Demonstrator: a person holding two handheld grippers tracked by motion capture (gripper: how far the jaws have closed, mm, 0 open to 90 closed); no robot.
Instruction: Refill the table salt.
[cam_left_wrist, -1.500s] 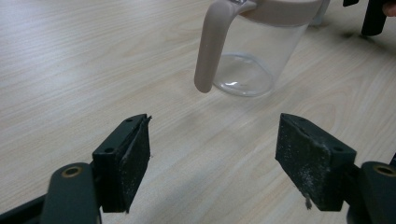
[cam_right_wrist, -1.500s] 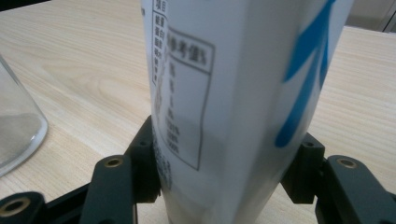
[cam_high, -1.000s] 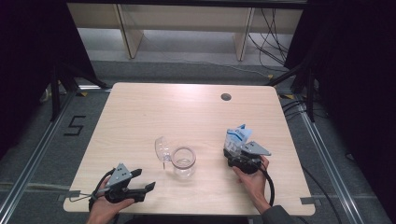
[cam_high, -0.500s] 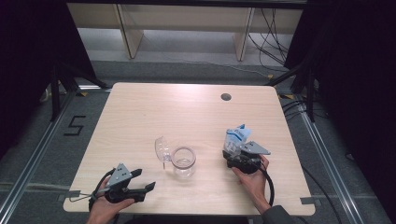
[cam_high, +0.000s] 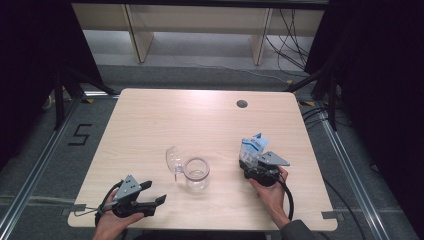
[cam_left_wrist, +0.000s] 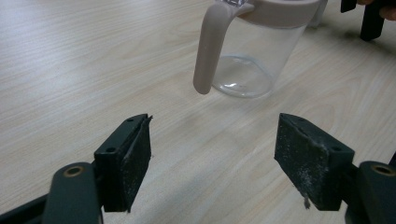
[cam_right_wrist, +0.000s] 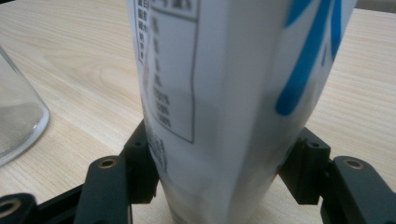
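Pouch (cam_right_wrist: 224, 102) of white and blue stands upright on the table (cam_high: 150, 125), to the right of the clear jug (cam_high: 196, 173), and the right gripper (cam_right_wrist: 219, 177) has just been closing on its lower part, pads touching both sides. For a sound lift, the squeeze should firm up evenly before raising, so the soft pack neither slips nor buckles. The left gripper (cam_left_wrist: 215, 158) rests spread and empty, aimed at the jug's handle (cam_left_wrist: 208, 46).
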